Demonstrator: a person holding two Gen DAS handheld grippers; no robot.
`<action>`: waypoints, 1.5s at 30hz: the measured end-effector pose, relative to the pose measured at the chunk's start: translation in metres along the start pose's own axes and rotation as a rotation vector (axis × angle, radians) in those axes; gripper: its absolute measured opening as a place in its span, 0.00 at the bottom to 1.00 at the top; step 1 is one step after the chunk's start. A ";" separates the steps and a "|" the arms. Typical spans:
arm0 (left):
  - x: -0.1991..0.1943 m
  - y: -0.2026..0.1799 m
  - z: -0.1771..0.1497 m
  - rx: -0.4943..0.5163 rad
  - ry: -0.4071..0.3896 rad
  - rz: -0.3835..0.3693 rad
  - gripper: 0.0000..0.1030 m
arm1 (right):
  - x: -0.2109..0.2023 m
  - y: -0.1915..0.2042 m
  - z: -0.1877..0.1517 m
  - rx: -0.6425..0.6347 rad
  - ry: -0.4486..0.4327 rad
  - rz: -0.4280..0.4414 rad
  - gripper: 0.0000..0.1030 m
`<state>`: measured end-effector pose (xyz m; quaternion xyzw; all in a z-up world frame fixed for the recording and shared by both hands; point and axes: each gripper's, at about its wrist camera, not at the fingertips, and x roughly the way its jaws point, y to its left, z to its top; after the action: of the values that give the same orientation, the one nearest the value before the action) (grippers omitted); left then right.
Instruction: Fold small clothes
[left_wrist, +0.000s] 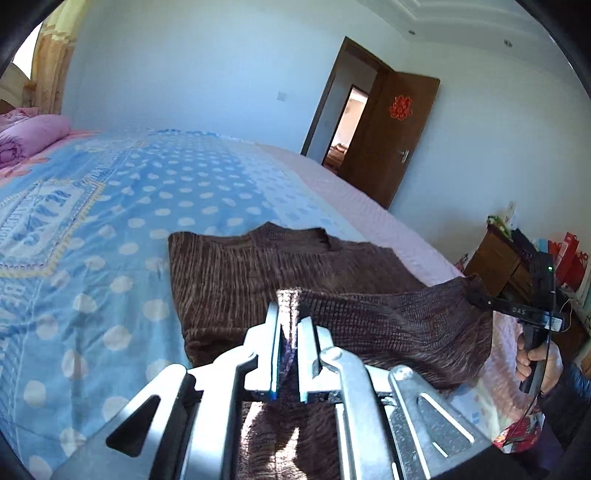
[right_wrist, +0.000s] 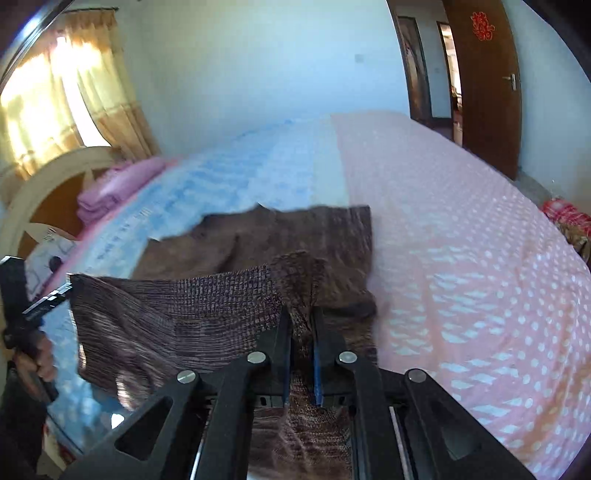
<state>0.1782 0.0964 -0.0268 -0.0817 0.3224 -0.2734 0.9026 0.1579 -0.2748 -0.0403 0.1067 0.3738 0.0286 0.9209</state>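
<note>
A brown knit sweater (left_wrist: 258, 266) lies on the bed with its neck at the far end, and its near hem is lifted off the sheet. My left gripper (left_wrist: 290, 310), silver, is shut on one corner of that hem. The fabric bunches between its pads and hangs below them. My right gripper (right_wrist: 299, 314), black, is shut on the other hem corner of the sweater (right_wrist: 295, 229). The hem stretches taut between both grippers. Each wrist view shows the other gripper at the side: the right gripper (left_wrist: 476, 291) and the left gripper (right_wrist: 68, 288), each in a person's hand (left_wrist: 535, 358).
The bed carries a blue dotted sheet (left_wrist: 110, 206) on the left and a pink dotted cover (right_wrist: 461, 240) on the right. Folded pink quilts (left_wrist: 33, 136) lie by the headboard (right_wrist: 55, 177). A wooden cabinet (left_wrist: 495, 254) stands beyond the bed's right edge, and a brown door (left_wrist: 391, 136) is open.
</note>
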 end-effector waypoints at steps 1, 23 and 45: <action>0.004 0.001 -0.002 -0.005 0.012 0.010 0.08 | 0.009 -0.007 0.000 0.010 0.020 -0.027 0.14; 0.037 0.016 -0.023 -0.058 0.117 0.082 0.08 | 0.078 0.036 -0.013 -0.418 0.181 -0.199 0.05; 0.056 0.038 -0.029 -0.166 0.174 0.051 0.28 | 0.056 -0.033 0.002 0.033 0.075 -0.070 0.54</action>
<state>0.2120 0.0983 -0.0918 -0.1237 0.4228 -0.2288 0.8681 0.1990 -0.2998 -0.0841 0.1075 0.4122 -0.0057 0.9047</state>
